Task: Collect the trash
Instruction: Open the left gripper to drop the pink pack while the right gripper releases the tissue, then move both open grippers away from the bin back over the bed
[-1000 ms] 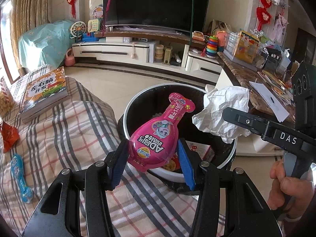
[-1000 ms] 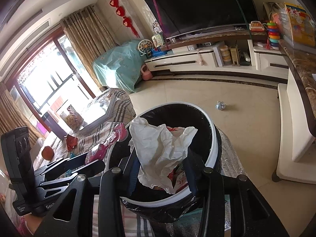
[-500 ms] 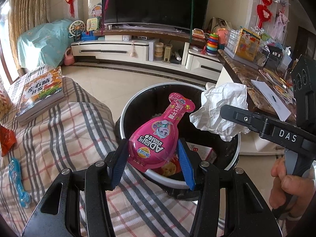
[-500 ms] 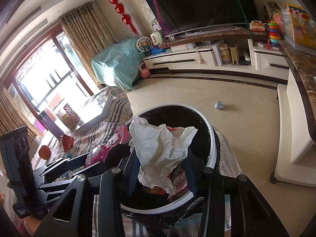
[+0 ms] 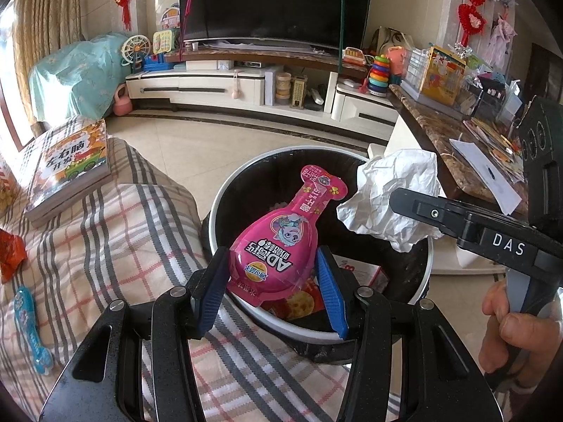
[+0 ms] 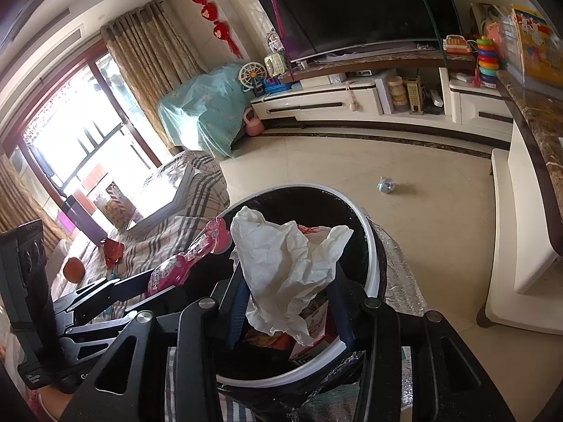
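Observation:
A black bin with a white rim [image 5: 292, 327] stands beside the plaid-covered seat, with wrappers and a small carton inside. My left gripper [image 5: 271, 256] is shut on a pink bottle-shaped snack packet [image 5: 278, 242], held over the bin's near rim. The right gripper [image 6: 288, 274] holds a crumpled white paper [image 6: 281, 256] above the bin's opening [image 6: 373, 246]. Its jaws are opening, and the paper is between the pads and touching them. From the left wrist view the paper [image 5: 390, 190] hangs at the bin's right side. The right wrist view shows the packet [image 6: 197, 249] at the left.
On the plaid cloth [image 5: 116, 246] lie a book [image 5: 70, 165], a red wrapper [image 5: 10, 253] and a blue packet [image 5: 31, 330]. A marble counter [image 5: 440, 133] stands just right of the bin. A small foil ball [image 6: 386, 185] lies on the tiled floor. A person's hand [image 5: 510, 334] holds the right gripper.
Both grippers have edged slightly further over the bin. Each keeps its piece of trash between its pads.

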`<action>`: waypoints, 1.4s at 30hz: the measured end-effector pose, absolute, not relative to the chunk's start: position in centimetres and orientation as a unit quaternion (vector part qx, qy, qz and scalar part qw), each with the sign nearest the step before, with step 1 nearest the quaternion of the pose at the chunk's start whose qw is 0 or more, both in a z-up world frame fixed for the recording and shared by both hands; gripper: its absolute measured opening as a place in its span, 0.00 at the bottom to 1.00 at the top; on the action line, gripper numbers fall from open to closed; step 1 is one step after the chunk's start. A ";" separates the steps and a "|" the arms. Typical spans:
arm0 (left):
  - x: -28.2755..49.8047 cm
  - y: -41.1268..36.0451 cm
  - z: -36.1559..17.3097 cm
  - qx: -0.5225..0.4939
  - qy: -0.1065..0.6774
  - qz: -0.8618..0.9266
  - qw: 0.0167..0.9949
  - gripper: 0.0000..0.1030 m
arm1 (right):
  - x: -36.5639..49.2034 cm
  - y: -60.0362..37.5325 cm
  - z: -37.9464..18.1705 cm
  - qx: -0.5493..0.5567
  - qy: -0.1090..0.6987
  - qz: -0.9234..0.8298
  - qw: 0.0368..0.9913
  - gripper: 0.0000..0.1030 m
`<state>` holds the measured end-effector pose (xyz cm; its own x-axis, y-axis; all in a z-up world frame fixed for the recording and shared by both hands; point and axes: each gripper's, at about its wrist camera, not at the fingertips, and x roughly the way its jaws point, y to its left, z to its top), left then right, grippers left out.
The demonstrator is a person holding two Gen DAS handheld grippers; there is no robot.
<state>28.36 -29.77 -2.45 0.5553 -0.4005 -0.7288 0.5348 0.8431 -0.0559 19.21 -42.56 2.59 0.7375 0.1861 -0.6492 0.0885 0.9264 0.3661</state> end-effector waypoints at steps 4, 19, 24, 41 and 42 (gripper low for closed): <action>28.5 -29.9 -2.6 0.084 0.394 -0.265 0.876 0.48 | 19.4 -42.5 2.3 0.190 0.367 0.027 0.910 0.43; 27.9 -28.5 -2.4 0.066 0.396 -0.258 0.879 0.67 | 19.4 -43.4 2.7 0.214 0.365 0.021 0.906 0.80; 26.5 -26.2 -2.6 0.057 0.391 -0.245 0.885 0.68 | 18.5 -42.6 3.3 0.218 0.355 0.026 0.909 0.80; 23.1 -13.6 -3.9 -0.013 0.395 -0.150 0.906 0.71 | 15.9 -34.1 3.3 0.199 0.345 0.090 0.913 0.85; 22.8 -12.6 -4.0 -0.021 0.395 -0.140 0.908 0.71 | 15.9 -33.5 3.2 0.199 0.346 0.097 0.912 0.85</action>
<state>22.78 -12.58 -4.04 0.6482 -0.2706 -0.7118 0.2376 0.9599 -0.1486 15.91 -33.48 3.24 0.7422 0.3142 -0.5920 -0.0384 0.9018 0.4305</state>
